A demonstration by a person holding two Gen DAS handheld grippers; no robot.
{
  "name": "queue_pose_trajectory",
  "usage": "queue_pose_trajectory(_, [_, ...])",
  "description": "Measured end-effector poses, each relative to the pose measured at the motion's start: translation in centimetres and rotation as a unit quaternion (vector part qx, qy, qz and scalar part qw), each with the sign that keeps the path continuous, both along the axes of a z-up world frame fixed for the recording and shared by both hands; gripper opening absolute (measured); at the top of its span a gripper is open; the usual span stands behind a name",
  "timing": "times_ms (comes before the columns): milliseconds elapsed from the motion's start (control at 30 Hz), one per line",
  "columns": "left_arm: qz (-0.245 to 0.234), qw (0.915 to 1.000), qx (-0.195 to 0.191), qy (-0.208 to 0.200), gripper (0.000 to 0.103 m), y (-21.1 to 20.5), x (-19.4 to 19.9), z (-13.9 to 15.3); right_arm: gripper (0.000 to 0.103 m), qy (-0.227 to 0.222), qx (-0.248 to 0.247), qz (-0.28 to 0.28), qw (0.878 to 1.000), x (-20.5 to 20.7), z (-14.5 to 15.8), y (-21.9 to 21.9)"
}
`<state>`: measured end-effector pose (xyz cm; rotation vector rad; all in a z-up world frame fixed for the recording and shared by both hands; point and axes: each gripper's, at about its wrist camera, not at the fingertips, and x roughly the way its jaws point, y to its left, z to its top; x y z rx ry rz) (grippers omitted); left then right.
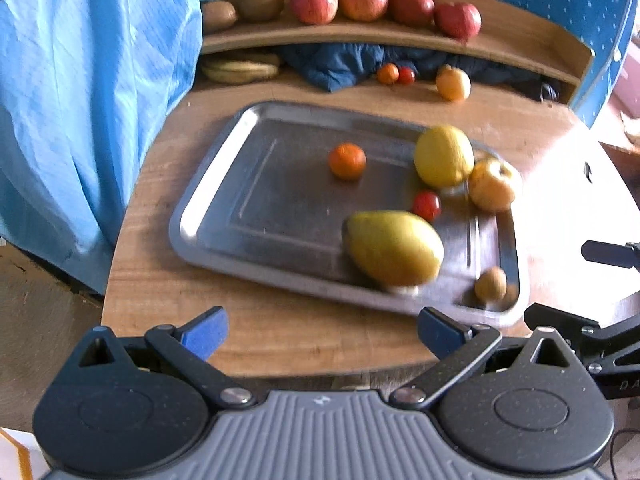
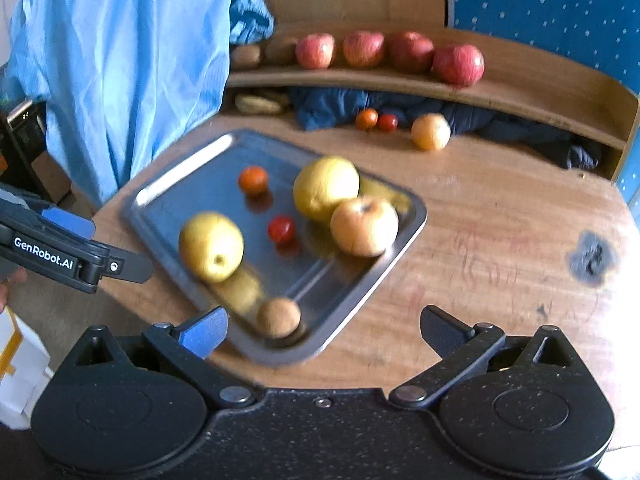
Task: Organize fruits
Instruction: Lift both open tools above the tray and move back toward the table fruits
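A steel tray (image 1: 224, 200) (image 2: 168, 216) lies on the round wooden table. In it are a yellow pear (image 1: 394, 248) (image 2: 211, 246), a small orange (image 1: 347, 161) (image 2: 253, 179), a yellow citrus (image 1: 443, 156) (image 2: 326, 188), a pale apple (image 1: 493, 184) (image 2: 364, 226), a red tomato (image 1: 426, 205) (image 2: 281, 229) and a kiwi (image 1: 490, 284) (image 2: 278, 317). My left gripper (image 1: 322, 336) stands open short of the tray's near edge, holding nothing. My right gripper (image 2: 324, 332) is open too, at the tray's near corner by the kiwi.
A wooden shelf (image 1: 360, 36) (image 2: 400, 80) at the back carries several red apples and kiwis. Under it lie bananas (image 1: 240, 69), dark blue cloth, two small red-orange fruits (image 2: 376, 120) and an orange fruit (image 1: 453, 84) (image 2: 430, 132). Light blue fabric (image 1: 92, 100) hangs at left.
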<state>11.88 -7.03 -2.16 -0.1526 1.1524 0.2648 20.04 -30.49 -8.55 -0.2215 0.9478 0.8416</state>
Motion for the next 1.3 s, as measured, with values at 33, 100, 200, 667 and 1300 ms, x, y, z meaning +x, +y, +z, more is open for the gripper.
queue_pose_trajectory(33, [-0.002, 1.0, -0.001, 0.006, 0.103, -0.1, -0.1, -0.1, 0.102, 0.004, -0.006, 0.005, 1.0, -0.2, -0.1, 0.0])
queue_pose_trajectory(100, [-0.007, 0.9998, 0.0, 0.02, 0.103, -0.4, -0.4, -0.3, 0.102, 0.012, -0.017, 0.015, 1.0, -0.5, -0.3, 0.2])
queue_pose_trajectory(200, [-0.014, 0.9991, 0.001, 0.041, 0.103, -0.8, -0.5, -0.8, 0.102, 0.023, -0.036, 0.032, 0.999, -1.0, -0.6, 0.5])
queue_pose_trajectory(667, [-0.016, 0.9964, 0.025, 0.08, 0.103, 0.8, 0.3, -0.9, 0.102, 0.038, -0.045, 0.048, 0.997, -0.3, -0.7, 1.8])
queue_pose_trajectory(1300, [-0.004, 0.9971, 0.056, 0.051, 0.103, 3.5, 5.0, 1.1, 0.102, 0.034, -0.01, 0.021, 0.999, 3.9, 0.4, 3.5])
